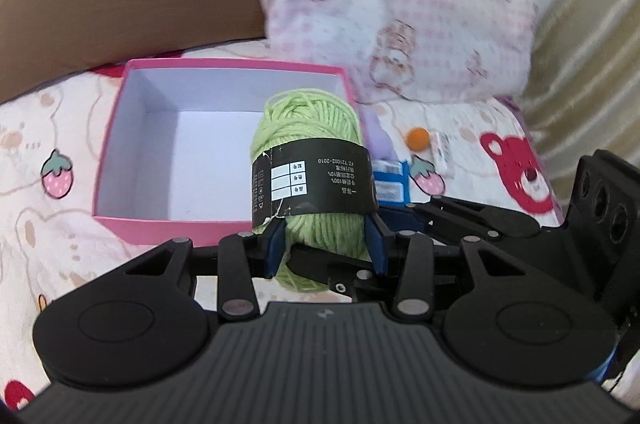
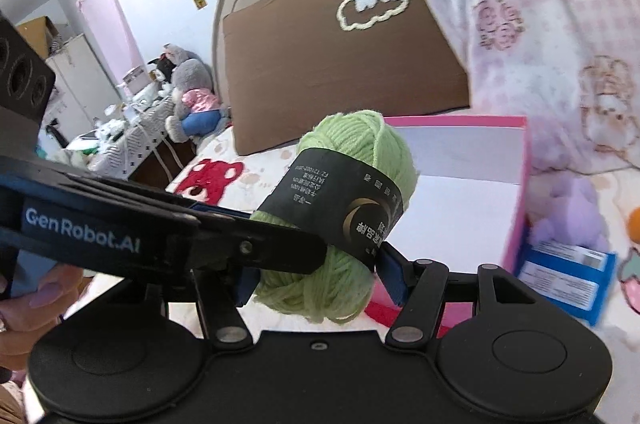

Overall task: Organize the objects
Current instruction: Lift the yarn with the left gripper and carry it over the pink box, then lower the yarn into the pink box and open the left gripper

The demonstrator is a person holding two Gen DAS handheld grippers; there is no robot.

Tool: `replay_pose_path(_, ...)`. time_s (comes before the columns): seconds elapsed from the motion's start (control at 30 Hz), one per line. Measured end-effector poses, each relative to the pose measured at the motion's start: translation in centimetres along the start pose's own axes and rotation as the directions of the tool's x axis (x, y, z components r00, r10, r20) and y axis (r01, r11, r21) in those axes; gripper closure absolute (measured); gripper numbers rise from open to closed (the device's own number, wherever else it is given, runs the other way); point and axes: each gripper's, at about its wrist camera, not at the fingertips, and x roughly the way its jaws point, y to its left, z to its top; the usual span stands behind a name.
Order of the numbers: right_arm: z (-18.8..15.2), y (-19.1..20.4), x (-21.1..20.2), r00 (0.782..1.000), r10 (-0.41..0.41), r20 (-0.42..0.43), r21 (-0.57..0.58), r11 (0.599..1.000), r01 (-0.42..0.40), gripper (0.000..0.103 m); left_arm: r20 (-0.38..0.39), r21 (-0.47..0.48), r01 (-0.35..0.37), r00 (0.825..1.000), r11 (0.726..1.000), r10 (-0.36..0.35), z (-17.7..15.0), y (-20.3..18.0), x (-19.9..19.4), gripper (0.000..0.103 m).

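The pink box (image 1: 120, 160) stands open on the bed (image 1: 48, 128) near the pillows, and its white inside holds nothing that I can see. The green yarn ball (image 1: 308, 160) with a black paper band is pressed between the blue pads of the left tool (image 1: 326, 244), just in front of the near right corner of the box. The right tool (image 2: 320, 276) also closes on the same yarn ball from its side, touching its lower part.

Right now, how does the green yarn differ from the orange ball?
The green yarn is held up in the left tool; the orange ball lies loose on the sheet. The yarn is far bigger and wears a black label; the ball is plain. Both are roundish.
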Motion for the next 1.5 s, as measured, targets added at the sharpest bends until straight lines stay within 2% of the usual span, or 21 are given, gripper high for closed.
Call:
replay_pose_path(0.2,1.4,0.5,2.6,0.999,0.053,-0.005,-0.031,0.998,-0.053,0.037,0.008,-0.048,-0.012,1.000,0.999,0.012,1.4,2.9,0.0,0.063)
replay_pose_path(0.33,2.1,0.1,4.7,0.999,0.049,-0.022,-0.020,0.999,-0.050,0.038,0.010,-0.058,-0.024,1.000,0.998,0.025,2.3,4.4,1.7,0.063)
replay_pose_path(0.47,2.6,-0.6,6.5,0.994,0.055,-0.099,0.093,0.995,-0.046,0.038,-0.012,-0.105,0.003,1.000,0.994,-0.004,2.7,6.3,3.0,0.063)
replay_pose_path(0.57,2.4,-0.9,7.3,0.994,0.040,-0.099,0.088,0.996,-0.031,0.038,-0.025,-0.099,0.011,1.000,0.995,-0.014,3.0,7.0,4.0,0.063)
replay_pose_path(0.67,2.7,-1.5,8.3,0.993,0.042,-0.113,0.097,0.995,-0.031,0.038,-0.016,-0.075,-0.008,1.000,0.997,0.007,3.3,7.2,5.0,0.063)
replay_pose_path(1.0,5.1,-3.3,12.4,0.984,-0.020,-0.179,0.077,0.996,0.034,0.038,-0.025,-0.128,-0.008,1.000,0.992,0.005,5.8,9.3,9.3,0.063)
replay_pose_path(1.13,5.2,-4.3,14.2,0.973,-0.064,-0.220,0.041,0.996,0.075,0.038,-0.029,-0.182,-0.008,1.000,0.983,0.002,5.6,10.0,11.8,0.063)
replay_pose_path(1.27,5.2,-4.9,15.5,0.961,-0.099,-0.257,-0.002,0.995,0.102,0.038,-0.052,-0.180,-0.008,0.999,0.984,-0.002,5.7,10.4,13.7,0.063)
replay_pose_path(1.37,5.5,-5.6,16.4,0.954,-0.099,-0.283,0.010,0.994,0.106,0.038,-0.068,-0.221,-0.005,0.998,0.975,-0.011,5.9,11.2,14.7,0.063)
replay_pose_path(1.5,5.9,-6.4,17.8,0.944,-0.116,-0.308,0.021,0.992,0.128,0.038,-0.084,-0.230,-0.016,0.996,0.973,-0.004,6.5,12.3,16.0,0.063)
